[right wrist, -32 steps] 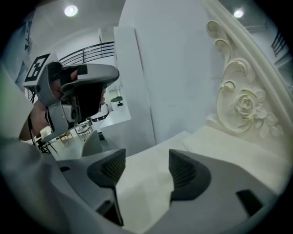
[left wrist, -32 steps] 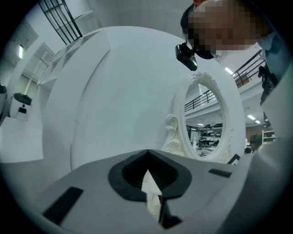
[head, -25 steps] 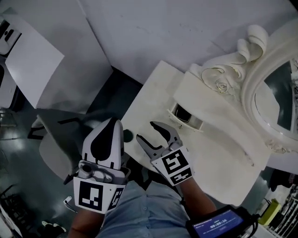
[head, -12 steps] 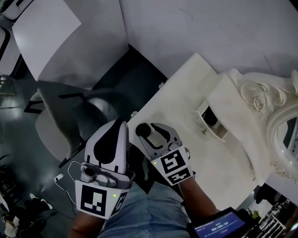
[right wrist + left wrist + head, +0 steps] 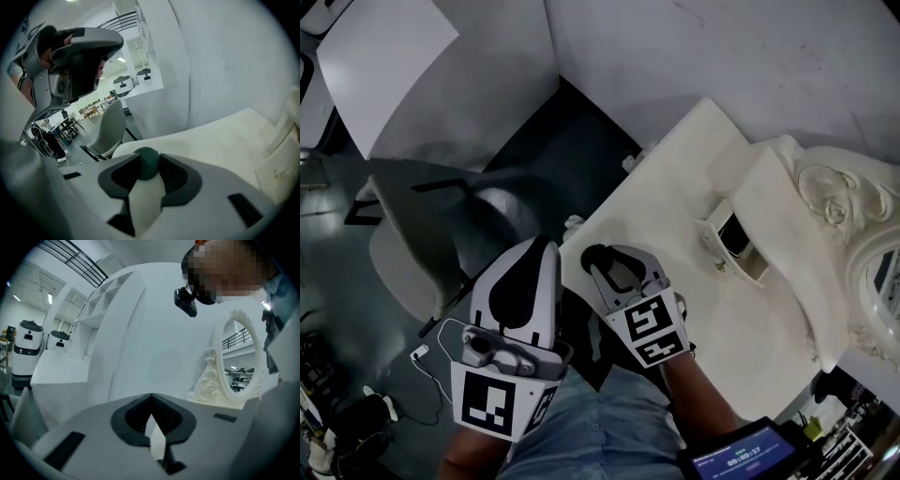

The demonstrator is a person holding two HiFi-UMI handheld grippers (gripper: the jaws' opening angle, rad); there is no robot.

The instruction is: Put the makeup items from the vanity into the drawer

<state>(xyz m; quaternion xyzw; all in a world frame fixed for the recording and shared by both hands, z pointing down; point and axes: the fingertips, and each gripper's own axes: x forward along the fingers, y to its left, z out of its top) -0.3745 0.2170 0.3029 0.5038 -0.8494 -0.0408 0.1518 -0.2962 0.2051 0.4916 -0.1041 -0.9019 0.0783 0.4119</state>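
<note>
1. Since the right tool [image 5: 614, 267] stands over the near corner of the bench [image 5: 675, 202] with a dark round makeup item [image 5: 148, 161] between its tips, the step in hand looks like the pick-up of that item.
2. The item sits right at the corner edge of the bench, well apart from the small drawer [image 5: 739, 246], which stands pulled out of the raised part of the vanity, its dark inside showing.
3. The right tool's jaws have just been closing, and they are now partly drawn in, with the tips against both sides of the rounded item. I judge it gripped, though only by the very ends of the jaws.
4. The left tool [image 5: 534, 272] hangs beside the right one, off the bench edge, with its jaws together and nothing between them. It touches nothing.
5. The next move probably calls for a firm hold before lifting, as a round thing pinched at the tips may squirt out. It would then need carrying across the bench and up to the open drawer, and letting go only once it is over the opening.
</note>
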